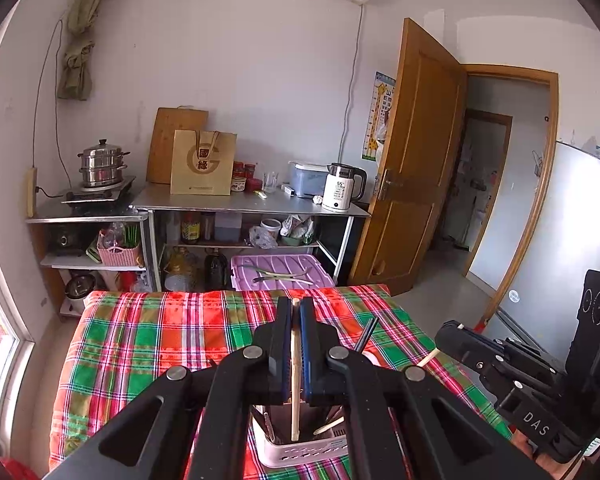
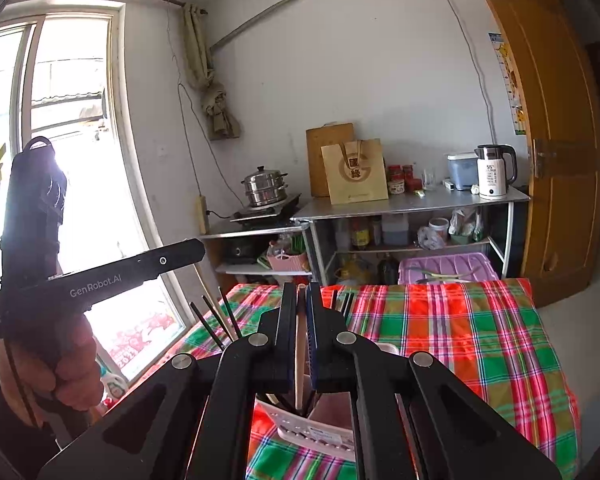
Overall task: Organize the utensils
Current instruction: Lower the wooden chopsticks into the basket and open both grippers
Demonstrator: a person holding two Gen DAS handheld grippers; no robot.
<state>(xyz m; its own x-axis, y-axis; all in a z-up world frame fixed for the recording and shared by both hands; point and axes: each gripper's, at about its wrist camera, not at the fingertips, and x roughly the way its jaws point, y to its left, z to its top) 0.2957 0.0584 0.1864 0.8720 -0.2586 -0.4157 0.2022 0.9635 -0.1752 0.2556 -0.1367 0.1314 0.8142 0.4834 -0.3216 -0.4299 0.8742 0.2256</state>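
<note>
both wrist views close above the plaid table [image 1: 148, 320], facing the shared kitchen shelf [image 2: 412, 206]

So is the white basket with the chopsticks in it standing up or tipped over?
Standing up. The white basket sits flat on the plaid cloth, opening upward, and the sticks inside, like the wooden chopstick in the left tongs, point up.

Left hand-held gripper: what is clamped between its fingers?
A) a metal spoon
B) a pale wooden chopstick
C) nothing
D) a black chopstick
B: the left hand-held gripper is shut on a pale wooden chopstick whose lower end reaches into the white utensil basket.
</note>
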